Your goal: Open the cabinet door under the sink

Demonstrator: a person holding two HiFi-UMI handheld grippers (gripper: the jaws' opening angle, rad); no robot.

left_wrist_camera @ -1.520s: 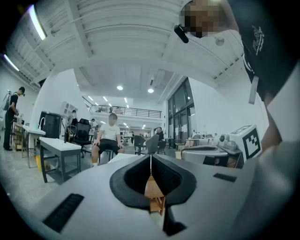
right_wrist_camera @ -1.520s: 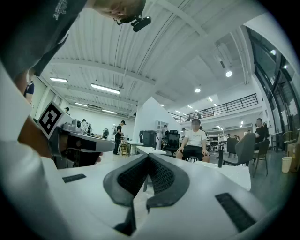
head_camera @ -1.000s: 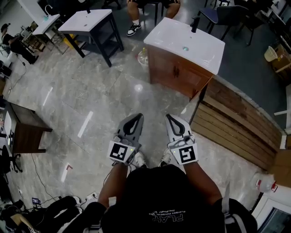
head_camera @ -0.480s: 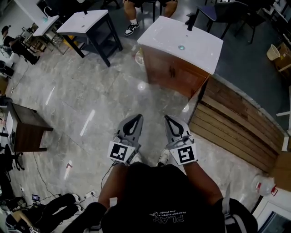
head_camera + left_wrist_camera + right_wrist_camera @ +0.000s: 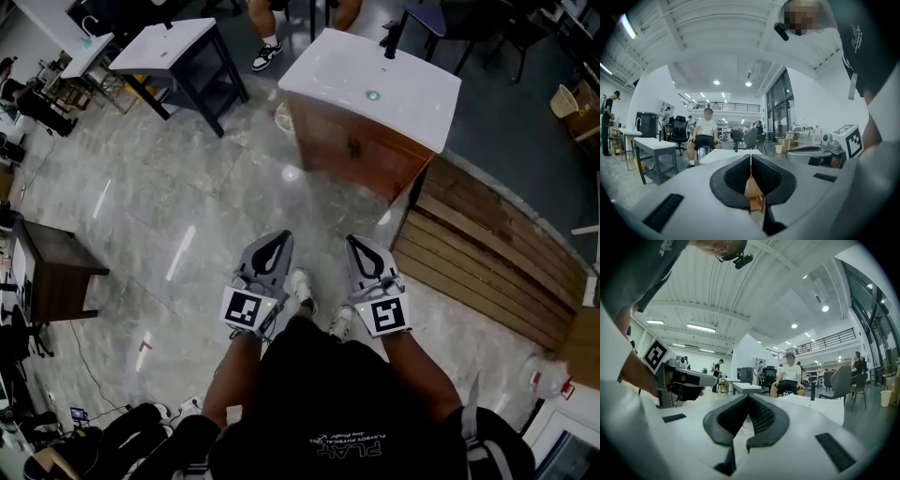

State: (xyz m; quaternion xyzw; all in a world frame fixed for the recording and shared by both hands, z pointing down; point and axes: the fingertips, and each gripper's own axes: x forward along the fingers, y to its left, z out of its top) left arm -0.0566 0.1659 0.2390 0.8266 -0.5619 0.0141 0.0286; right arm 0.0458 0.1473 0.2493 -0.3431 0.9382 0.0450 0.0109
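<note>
Nothing done yet: cabinet door [image 5: 330, 138] under the sink [image 5: 412, 96] shut, well ahead across the floor [image 5: 187, 187]. Left gripper [image 5: 277, 236] and right gripper [image 5: 353, 240] clenched, empty, well short of it. Left to do: approaching, gripping, pulling

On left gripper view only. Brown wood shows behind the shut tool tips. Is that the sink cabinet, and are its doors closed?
Observer: Yes. Head view shows the brown wooden cabinet under the white rectangular sink top, with both doors closed.
Operator: Is either tool touching it?
Observer: No. The left tool and right tool are both well short of it, with grey marble floor between.
Operator: Right tool state?
Observer: In the right gripper view its jaws are together, with nothing between them.
</note>
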